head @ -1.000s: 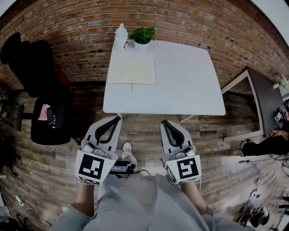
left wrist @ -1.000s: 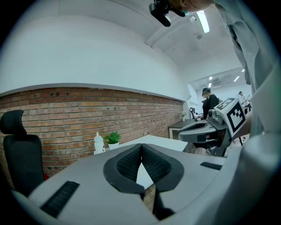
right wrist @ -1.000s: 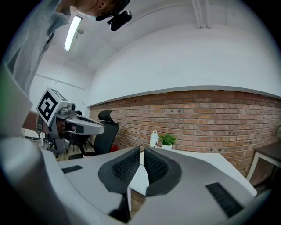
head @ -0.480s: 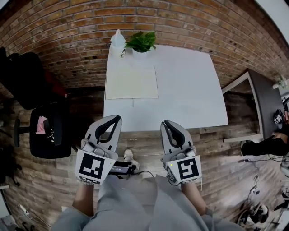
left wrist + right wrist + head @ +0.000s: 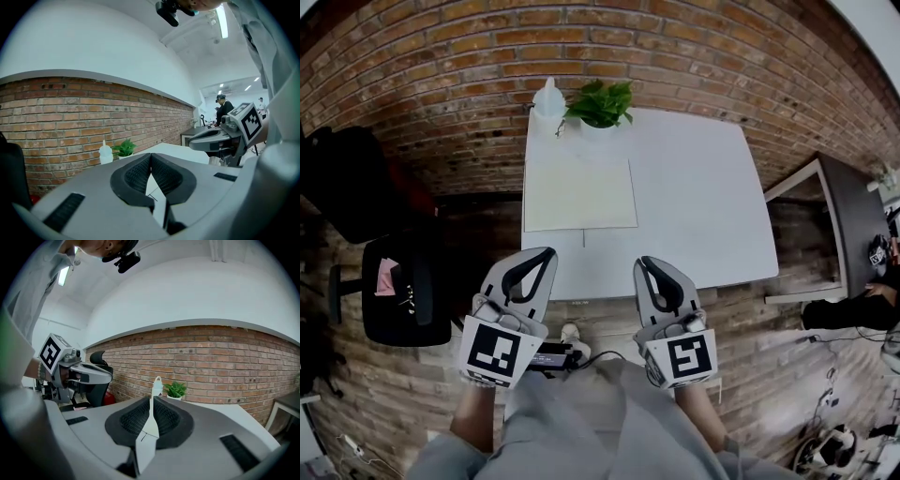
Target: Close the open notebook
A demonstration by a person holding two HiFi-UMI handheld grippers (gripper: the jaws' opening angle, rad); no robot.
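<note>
Item: notebook [image 5: 579,193], pale, flat on the white tabletop's [image 5: 694,206] far-left part, beside plant [image 5: 602,103] and bottle [image 5: 548,97]; pages and spine too faint to make out. Your left hand-held gripper [image 5: 536,255] and right hand-held gripper [image 5: 645,263]: jaws together, empty, at the tabletop's near edge. Brick wall [image 5: 441,84] behind the tabletop.

Table [image 5: 694,187] top looks like smooth matt white laminate, and the notebook [image 5: 579,192] is plain matt cream paper. Wall [image 5: 441,75] is rough red brick, floor [image 5: 750,309] worn wood planks. Left gripper [image 5: 546,253] and right gripper [image 5: 645,262] are matt grey plastic with ribbed black rubbery pads [image 5: 138,176].
</note>
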